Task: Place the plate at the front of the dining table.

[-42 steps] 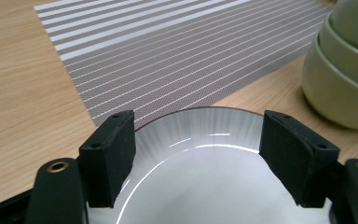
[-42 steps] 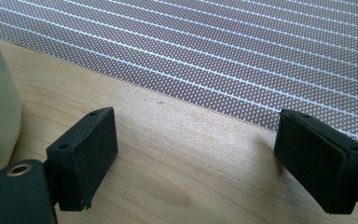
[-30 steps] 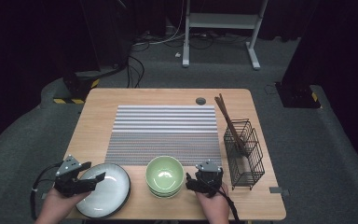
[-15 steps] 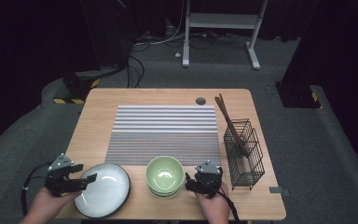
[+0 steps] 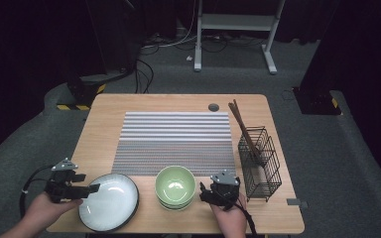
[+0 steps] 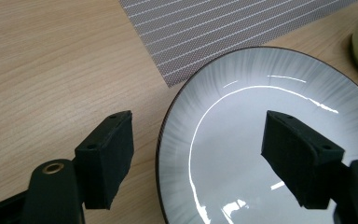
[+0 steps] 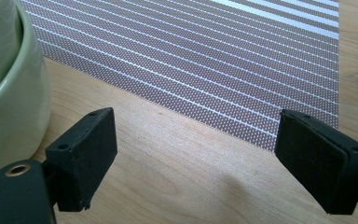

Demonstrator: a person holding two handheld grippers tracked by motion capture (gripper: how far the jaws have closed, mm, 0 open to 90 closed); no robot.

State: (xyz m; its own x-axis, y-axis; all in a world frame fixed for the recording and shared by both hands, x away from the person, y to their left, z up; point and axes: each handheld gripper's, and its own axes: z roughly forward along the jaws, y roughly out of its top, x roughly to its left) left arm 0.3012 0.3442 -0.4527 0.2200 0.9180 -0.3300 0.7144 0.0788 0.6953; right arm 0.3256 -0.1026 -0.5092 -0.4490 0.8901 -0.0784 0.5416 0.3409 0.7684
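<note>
Step in hand: the left tool is lining up on the plate, so this looks like the approach before a pick-up.
Left tool: jaws wide apart, astride the plate's near-left rim in the left gripper view; one pad over the worktop, the other over the plate's glossy inside; no pad presses on the rim.
Right tool: jaws apart on nothing, resting by the worktop's front edge, just right of the green bowls.
Plate: flat at the front-left corner of the worktop, its far rim near the striped mat, close beside the bowls.
Elsewhere: wire basket with chopsticks along the right edge.
Next move: probably bring one pad under the rim and one over it, then close; the glaze looks slippery and the rim thin, so a shallow bite could slide off.
</note>
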